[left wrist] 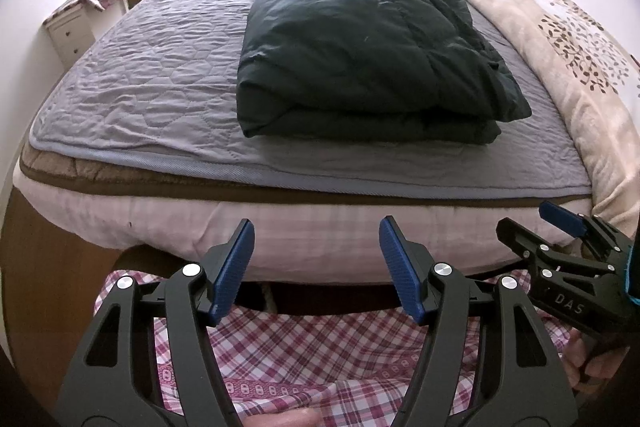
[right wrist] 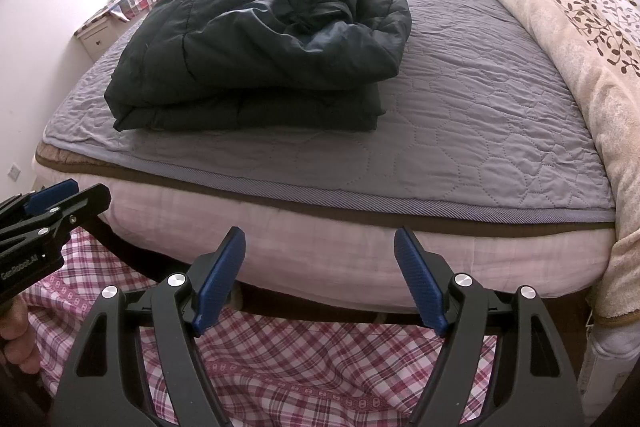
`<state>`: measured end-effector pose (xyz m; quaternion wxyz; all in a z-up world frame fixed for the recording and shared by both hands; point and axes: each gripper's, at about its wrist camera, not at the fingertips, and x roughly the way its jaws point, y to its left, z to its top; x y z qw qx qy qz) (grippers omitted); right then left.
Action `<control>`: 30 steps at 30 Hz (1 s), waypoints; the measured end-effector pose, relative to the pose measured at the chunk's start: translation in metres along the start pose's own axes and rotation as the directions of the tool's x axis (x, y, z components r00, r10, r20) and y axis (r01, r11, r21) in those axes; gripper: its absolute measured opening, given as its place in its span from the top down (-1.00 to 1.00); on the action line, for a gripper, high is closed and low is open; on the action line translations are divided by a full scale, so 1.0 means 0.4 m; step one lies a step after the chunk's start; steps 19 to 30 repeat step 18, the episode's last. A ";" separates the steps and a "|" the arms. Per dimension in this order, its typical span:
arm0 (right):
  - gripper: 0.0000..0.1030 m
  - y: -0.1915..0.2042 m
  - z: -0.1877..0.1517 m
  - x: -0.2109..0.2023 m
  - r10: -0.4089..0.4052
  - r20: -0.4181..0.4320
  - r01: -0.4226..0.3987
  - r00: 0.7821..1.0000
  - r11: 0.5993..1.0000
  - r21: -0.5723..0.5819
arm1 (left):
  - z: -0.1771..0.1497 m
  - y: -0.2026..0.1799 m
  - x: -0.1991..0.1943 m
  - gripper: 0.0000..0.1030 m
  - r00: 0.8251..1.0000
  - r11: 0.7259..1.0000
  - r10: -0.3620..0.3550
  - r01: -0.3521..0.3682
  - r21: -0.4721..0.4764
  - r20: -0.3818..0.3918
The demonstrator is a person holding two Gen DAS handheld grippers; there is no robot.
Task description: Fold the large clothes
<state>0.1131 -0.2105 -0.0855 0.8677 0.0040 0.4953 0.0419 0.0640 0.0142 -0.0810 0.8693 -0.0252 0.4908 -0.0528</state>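
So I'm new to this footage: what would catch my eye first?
The dark quilted jacket, folded into a bulky bundle on the grey bedspread. A beige leaf-print blanket runs along the bed's right side. Both the left gripper and right gripper hang open, off the bed.

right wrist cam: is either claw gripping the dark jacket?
No. The dark jacket lies folded on the bed, while the right claw and left claw are off the mattress edge, holding nothing.
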 end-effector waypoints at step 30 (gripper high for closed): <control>-0.46 -0.003 -0.002 0.001 0.001 -0.004 0.000 1.000 1.000 0.002 | 0.001 0.013 0.010 -0.25 1.000 1.000 0.002 -0.003 -0.008 -0.018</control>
